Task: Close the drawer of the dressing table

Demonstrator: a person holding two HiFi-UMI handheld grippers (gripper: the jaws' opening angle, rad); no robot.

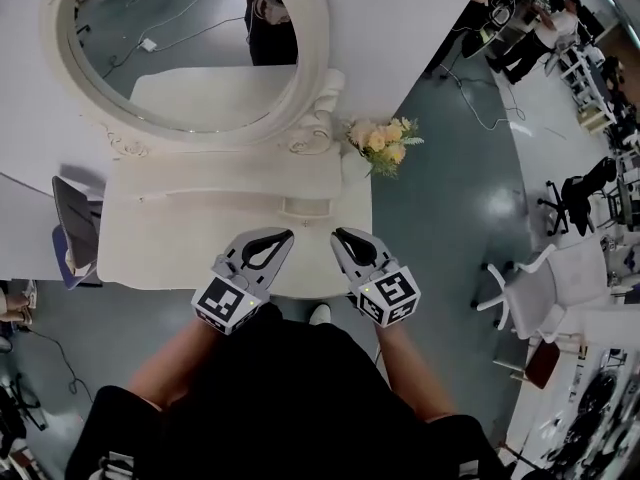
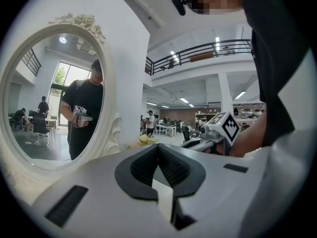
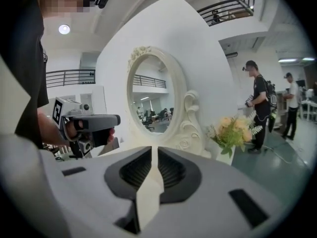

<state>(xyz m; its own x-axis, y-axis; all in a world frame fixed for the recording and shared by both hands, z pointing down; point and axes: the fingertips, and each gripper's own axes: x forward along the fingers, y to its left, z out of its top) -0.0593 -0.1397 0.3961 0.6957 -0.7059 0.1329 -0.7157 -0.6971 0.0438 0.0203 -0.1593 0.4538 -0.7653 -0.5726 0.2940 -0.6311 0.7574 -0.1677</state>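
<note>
The white dressing table (image 1: pixel 170 238) stands against the wall under its oval mirror (image 1: pixel 190 58). In the head view its drawer front lies below the top's near edge and does not show. Both grippers hover side by side over that near edge, pointing at the mirror. My left gripper (image 1: pixel 285 235) is shut and empty, its tips meeting (image 2: pixel 158 147). My right gripper (image 1: pixel 338 234) holds nothing, and its tips stand a thin slit apart (image 3: pixel 151 148). Each gripper view shows the other gripper beside it.
A vase of pale flowers (image 1: pixel 382 143) sits at the table's right back corner, also in the right gripper view (image 3: pixel 233 130). A small raised fitting (image 1: pixel 300 208) sits mid-top. A chair (image 1: pixel 75 228) stands left of the table, and an office chair (image 1: pixel 530 288) to the right.
</note>
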